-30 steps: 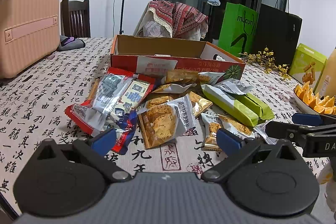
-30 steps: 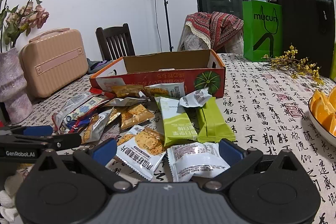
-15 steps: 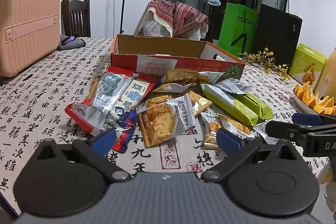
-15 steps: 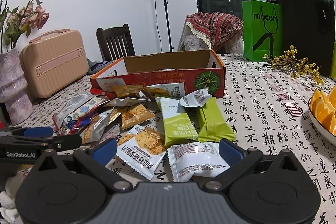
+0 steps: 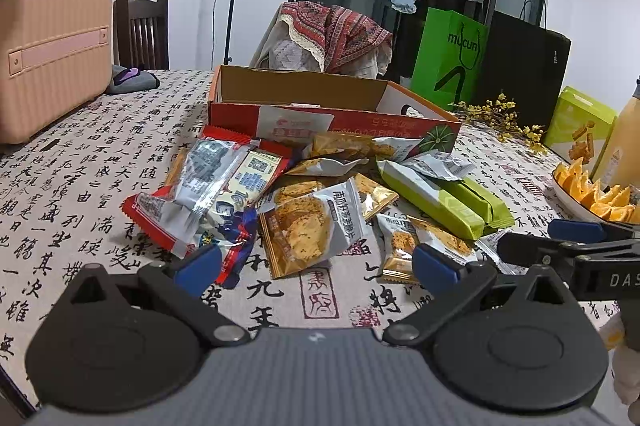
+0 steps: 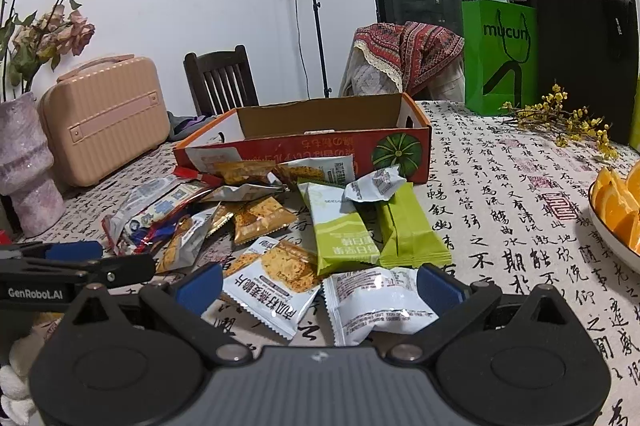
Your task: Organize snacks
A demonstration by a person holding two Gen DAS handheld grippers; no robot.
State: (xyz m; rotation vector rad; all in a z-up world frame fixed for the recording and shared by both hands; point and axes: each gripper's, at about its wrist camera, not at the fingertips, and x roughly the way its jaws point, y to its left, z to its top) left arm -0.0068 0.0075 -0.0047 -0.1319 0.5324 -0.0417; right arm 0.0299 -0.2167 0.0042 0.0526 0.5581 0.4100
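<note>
Nothing's really moved since a second ago: left gripper [image 5: 316, 261] and right gripper [image 6: 319, 282] both hover wide open, holding nothing, over the crinkly foil snack packets [image 5: 308, 226] heaped before the red cardboard box [image 5: 332, 106] on the calligraphy tablecloth [image 5: 80, 186]

A table [image 5: 80, 194] in calligraphy-print cloth carries a cardboard box [image 5: 320, 114], scattered snack packets [image 5: 312, 226] and a pink case [image 5: 48, 50].

We cannot see the cardboard box [image 5: 320, 94] floor behind its front wall, and the orange plate [image 6: 612, 226] is cut off.
</note>
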